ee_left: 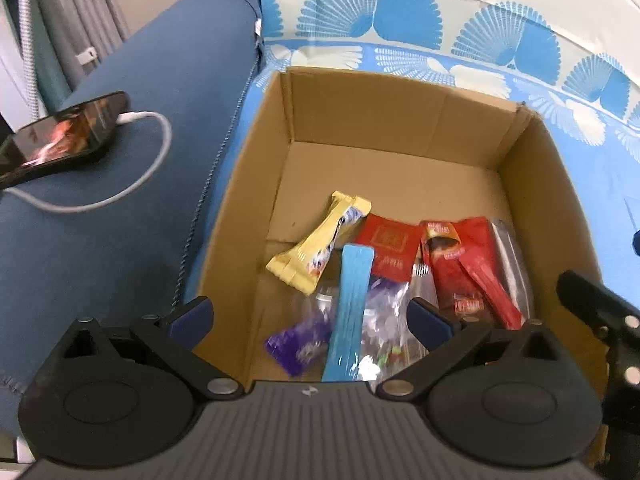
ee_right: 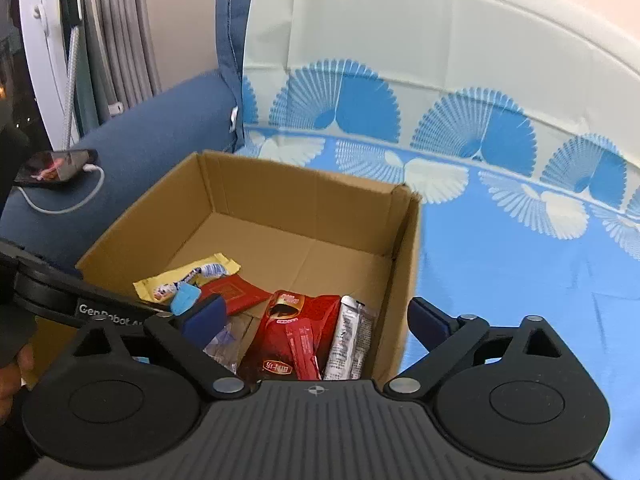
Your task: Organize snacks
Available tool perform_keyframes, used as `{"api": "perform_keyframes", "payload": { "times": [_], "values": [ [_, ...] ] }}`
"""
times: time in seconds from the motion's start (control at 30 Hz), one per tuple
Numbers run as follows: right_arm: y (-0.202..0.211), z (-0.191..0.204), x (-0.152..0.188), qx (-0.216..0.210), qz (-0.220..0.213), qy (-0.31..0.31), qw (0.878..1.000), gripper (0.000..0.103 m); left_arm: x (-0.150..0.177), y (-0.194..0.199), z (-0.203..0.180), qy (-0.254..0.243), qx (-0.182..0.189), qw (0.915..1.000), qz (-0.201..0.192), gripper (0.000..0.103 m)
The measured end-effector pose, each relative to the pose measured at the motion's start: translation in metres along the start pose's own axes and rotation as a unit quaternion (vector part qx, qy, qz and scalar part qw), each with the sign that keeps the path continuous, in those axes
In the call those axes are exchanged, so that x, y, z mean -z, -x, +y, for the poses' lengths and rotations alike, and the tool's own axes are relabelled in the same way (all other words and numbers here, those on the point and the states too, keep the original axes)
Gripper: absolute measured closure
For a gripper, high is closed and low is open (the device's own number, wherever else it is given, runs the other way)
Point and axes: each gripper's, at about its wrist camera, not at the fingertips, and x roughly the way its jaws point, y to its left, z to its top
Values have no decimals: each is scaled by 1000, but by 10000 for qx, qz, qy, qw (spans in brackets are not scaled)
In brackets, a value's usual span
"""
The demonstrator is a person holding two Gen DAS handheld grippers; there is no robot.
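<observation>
Snacks (ee_left: 352, 280) in box (ee_left: 360, 120) | left fingers (ee_left: 191, 314) wide apart, empty | right fingers (ee_right: 208, 314) wide apart, empty

Seen from above, an open cardboard box (ee_left: 400, 120) sits on a blue and white sheet with a fan pattern (ee_left: 500, 40). Snacks lie heaped at its near end: a pale yellow packet (ee_left: 316, 248), a light blue stick pack (ee_left: 348, 312) over a clear bag (ee_left: 384, 320), a purple wrapper (ee_left: 296, 344), a flat red packet (ee_left: 388, 252) and a larger red pouch (ee_left: 472, 268). The left gripper (ee_left: 310, 316) hangs above them, jaws spread wide with nothing pinched. To the left, a phone (ee_left: 60, 136) with a white cable (ee_left: 132, 176) plugged in rests on a dark blue sofa arm (ee_left: 140, 240).
</observation>
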Motion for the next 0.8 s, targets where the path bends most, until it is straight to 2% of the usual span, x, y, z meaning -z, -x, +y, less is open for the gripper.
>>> {"api": "perform_keyframes", "payload": {
  "times": [0.13,0.3,0.4,0.47,0.6,0.73,0.8],
  "values": [
    [29,2,9,10,-8,-54,10000,0,18,28,-3,-165,-304,9994,-85,0],
    [64,11,26,-17,138,-27,9999,0,47,72,-4,-103,-73,9993,-353,0],
    [84,17,40,49,133,-33,9999,0,58,90,-8,-101,-146,9997,-179,0],
    [98,19,50,79,131,-63,9999,0,67,101,-10,-171,-40,9998,-90,0],
    [120,21,61,109,48,-37,9999,0,84,124,-8,-213,151,9994,-244,0],
    [137,24,68,176,-88,-3,9998,0,93,134,-9,-244,-200,9994,-118,0],
    [144,25,70,190,-152,-12,9997,0,97,139,-9,-269,-158,9995,-71,0]
  ]
}}
